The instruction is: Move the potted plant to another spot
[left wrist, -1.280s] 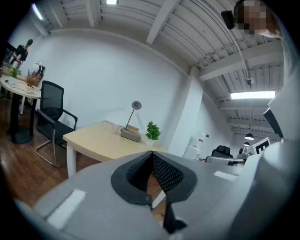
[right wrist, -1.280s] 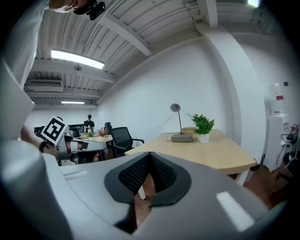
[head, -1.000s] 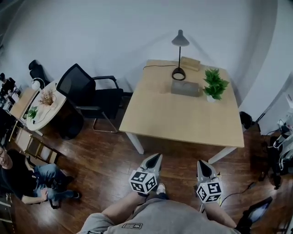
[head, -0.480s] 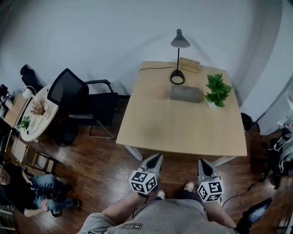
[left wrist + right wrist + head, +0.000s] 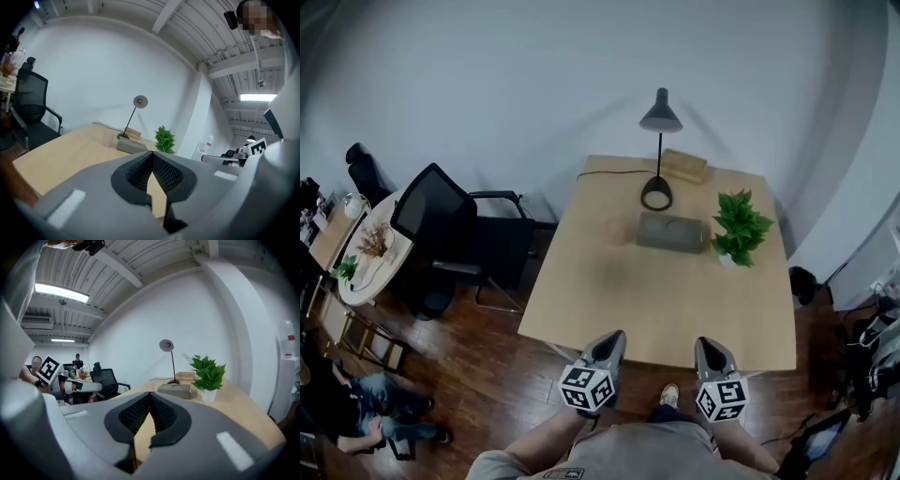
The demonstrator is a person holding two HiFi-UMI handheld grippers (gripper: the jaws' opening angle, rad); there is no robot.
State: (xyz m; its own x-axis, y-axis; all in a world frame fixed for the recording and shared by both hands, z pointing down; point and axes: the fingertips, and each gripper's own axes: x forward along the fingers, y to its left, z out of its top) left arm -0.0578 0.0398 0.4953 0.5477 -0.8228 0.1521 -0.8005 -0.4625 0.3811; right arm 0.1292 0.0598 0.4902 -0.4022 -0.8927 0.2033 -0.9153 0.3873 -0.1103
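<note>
Toward the far right corner of the table [image 5: 609, 281], close to its right edge, the potted plant [image 5: 739, 228] is standing upright in a small white pot. It is sitting just beside the grey block [image 5: 672, 232], with the lamp [image 5: 656, 194] a little further back.

Several things could be going wrong from here, as I judge it. The pot is sitting near the right edge, so a nudge from closed tips could be sending it over that edge. The foliage is spreading wider than the pot, so jaws closing too high would be crushing leaves rather than gripping the pot, and the plant could be tilting or slipping out. A lift that swings toward the far edge of the table risks catching the lamp's thin stem or its cable [image 5: 614, 172].

Both hands are holding their tools side by side over the near edge of the table, well apart from the plant. The left gripper [image 5: 609, 345] and the right gripper [image 5: 710, 349] are pointing across the table toward the far edge, close to level and dipping only slightly. Each one is keeping its jaws pressed together, tips touching, with nothing between them, so either would be needing to spread before taking the pot
</note>
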